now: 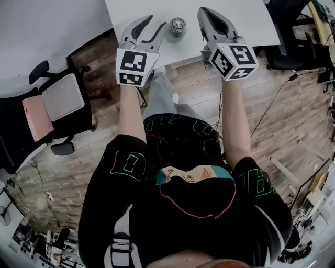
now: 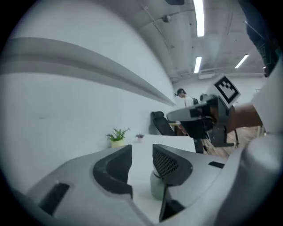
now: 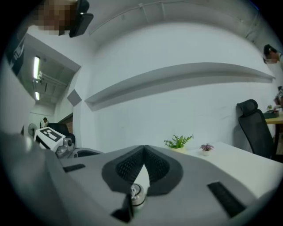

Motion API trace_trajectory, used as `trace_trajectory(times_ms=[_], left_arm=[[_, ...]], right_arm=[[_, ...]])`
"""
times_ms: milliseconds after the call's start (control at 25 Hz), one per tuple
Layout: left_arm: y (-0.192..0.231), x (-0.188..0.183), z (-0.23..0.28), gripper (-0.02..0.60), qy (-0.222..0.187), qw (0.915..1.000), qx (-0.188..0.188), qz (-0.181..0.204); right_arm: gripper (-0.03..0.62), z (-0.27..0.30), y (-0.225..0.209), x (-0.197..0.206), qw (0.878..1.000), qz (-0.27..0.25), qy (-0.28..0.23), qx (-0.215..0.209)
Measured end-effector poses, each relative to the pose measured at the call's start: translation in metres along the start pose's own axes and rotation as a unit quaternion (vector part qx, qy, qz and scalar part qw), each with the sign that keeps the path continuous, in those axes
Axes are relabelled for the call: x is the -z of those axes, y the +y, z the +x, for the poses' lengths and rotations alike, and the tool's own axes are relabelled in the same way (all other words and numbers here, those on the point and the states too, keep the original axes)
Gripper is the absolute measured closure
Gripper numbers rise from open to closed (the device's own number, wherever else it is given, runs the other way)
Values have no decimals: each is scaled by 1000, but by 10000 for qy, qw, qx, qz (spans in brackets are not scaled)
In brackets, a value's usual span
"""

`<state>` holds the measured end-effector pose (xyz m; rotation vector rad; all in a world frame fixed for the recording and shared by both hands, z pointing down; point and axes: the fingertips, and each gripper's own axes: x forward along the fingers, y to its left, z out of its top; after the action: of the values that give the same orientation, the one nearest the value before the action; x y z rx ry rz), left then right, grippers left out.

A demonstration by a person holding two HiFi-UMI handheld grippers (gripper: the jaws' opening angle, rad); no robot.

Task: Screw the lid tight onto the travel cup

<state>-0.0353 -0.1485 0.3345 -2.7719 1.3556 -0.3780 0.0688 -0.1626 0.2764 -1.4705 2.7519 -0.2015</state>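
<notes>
**Head view.** The left claw [image 1: 156,23] has its jaws partly apart with nothing between them. The right claw [image 1: 205,13] has its jaws pressed together and is empty. Both sit at the top of the frame over the white surface [image 1: 131,10]. The cup [image 1: 177,26] stands between them, touching neither, with its silver lid [image 1: 178,23] sitting on top. I cannot tell whether the lid is screwed down.

**Left gripper view.** The left claw [image 2: 142,150] shows a moderate gap with only bare surface [image 2: 177,141] seen through it. The cup [image 2: 157,187] shows low in the frame, partly behind the right-hand jaw, below the pads rather than between them. The gap looks narrow for the cup's body. If the claw comes down like this, a jaw tip would likely strike the rim and tip the cup.

**Right gripper view.** The right claw [image 3: 143,148] is fully closed, tips meeting. The lid [image 3: 137,194] peeks out below them at the bottom centre. A small plant [image 3: 178,142] stands far back. Closed like this, the claw cannot take the lid and would push it aside or jam it crooked on its threads. With nothing steadying the cup, any twist on the lid would probably just spin it.
</notes>
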Motion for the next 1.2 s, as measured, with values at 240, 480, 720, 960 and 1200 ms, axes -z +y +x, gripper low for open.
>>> trace_trajectory(times_ms=[240,480,720,960,1200], left_arm=[[42,-67,-26,578,-937,9873,-1164,-546],[42,-84,-40,578,-954,9810,-1494,-786],[40,-94,-38,578,-998,9771,-1749,-691],[40,-96,-38,578,-1008,9769,-1760,-668],[38,-101,-37,578,-1038,9772,-1750,-614]], right_arm=[[589,-6,-1,-16,9990,254,-100,359],[589,-14,2,-40,9965,452,-240,667],[589,-19,6,-57,9974,-21,-292,655],[590,-20,9,-53,9976,-222,-210,615],[589,-24,10,-56,9975,-329,-249,574]])
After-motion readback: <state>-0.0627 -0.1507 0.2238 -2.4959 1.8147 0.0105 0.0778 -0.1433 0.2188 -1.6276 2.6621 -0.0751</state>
